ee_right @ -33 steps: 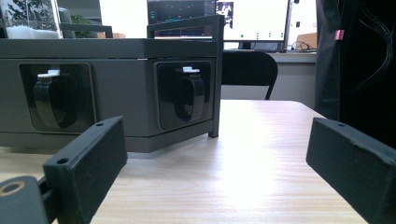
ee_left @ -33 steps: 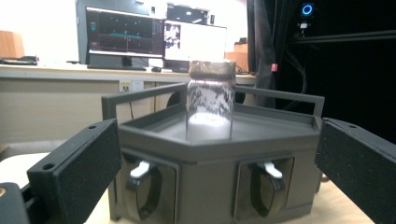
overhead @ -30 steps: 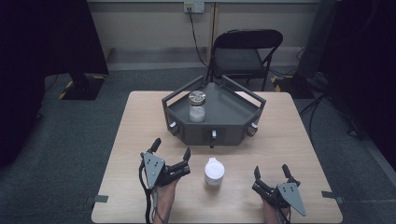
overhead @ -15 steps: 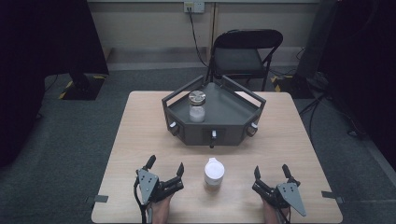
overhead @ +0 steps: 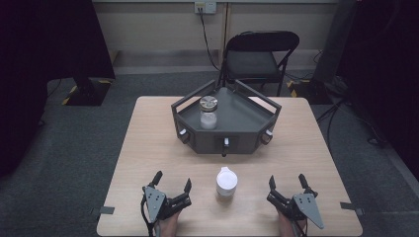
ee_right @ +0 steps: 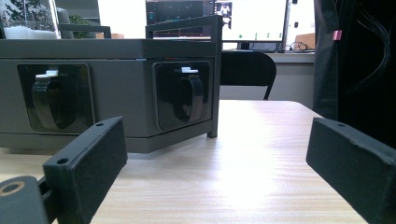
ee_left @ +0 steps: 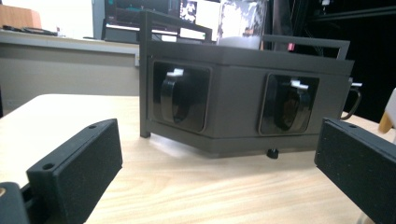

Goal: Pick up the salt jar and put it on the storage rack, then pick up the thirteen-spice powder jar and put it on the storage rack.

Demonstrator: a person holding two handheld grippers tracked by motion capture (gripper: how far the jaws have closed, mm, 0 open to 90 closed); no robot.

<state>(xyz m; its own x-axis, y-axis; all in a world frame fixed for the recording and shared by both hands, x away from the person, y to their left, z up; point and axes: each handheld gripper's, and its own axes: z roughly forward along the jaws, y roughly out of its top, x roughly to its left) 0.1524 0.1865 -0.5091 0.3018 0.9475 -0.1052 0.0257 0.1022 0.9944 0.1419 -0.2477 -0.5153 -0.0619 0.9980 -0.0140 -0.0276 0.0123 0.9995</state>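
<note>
Both tongs — left gripper (overhead: 172, 187) and right gripper (overhead: 286, 187) — rest wide open and empty at the near table edge, flanking the white container (overhead: 227, 182); the jar (overhead: 208, 113) stands in the grey tray (overhead: 247, 136). Probably a starting pose — next comes a reach forward.

The high view is dim and soft, its corners falling to near black. Light from above brightens the bench (overhead: 148, 148). In both gripper views bright screens behind blow out, glare sheens the wood, and near jaws blur, perhaps out of focus.
</note>
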